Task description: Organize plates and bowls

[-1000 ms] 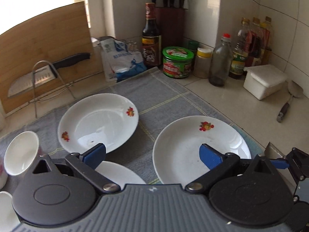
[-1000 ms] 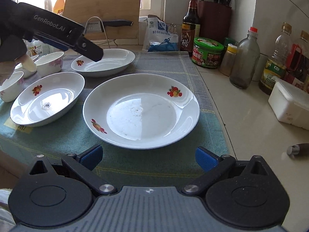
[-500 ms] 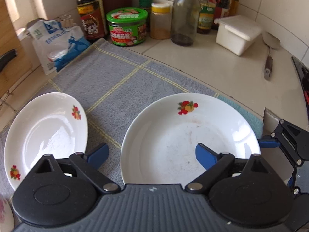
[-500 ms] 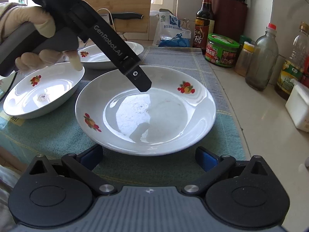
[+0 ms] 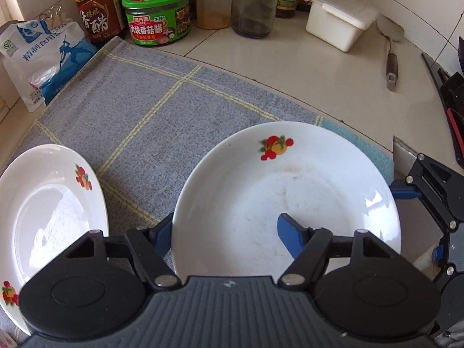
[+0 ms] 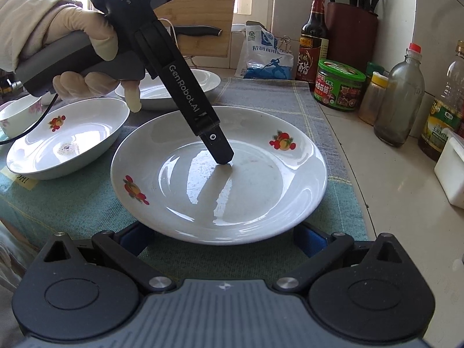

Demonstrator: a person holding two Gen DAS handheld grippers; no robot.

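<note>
The right gripper (image 6: 223, 239) waits wide-jawed at the big plate's (image 6: 261, 191) near edge, touching nothing. The left gripper (image 5: 224, 232) has just been closing its jaws across that plate's rim, probably pinching it to lift and stack. Beyond, on the counter cloth (image 5: 162, 98), sits a smaller plate (image 5: 43, 203).

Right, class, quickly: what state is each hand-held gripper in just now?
Left hand-held gripper: jaws just been closing, now shut on the large plate rim.
Right hand-held gripper: open, jaws either side of that plate's near edge.
</note>
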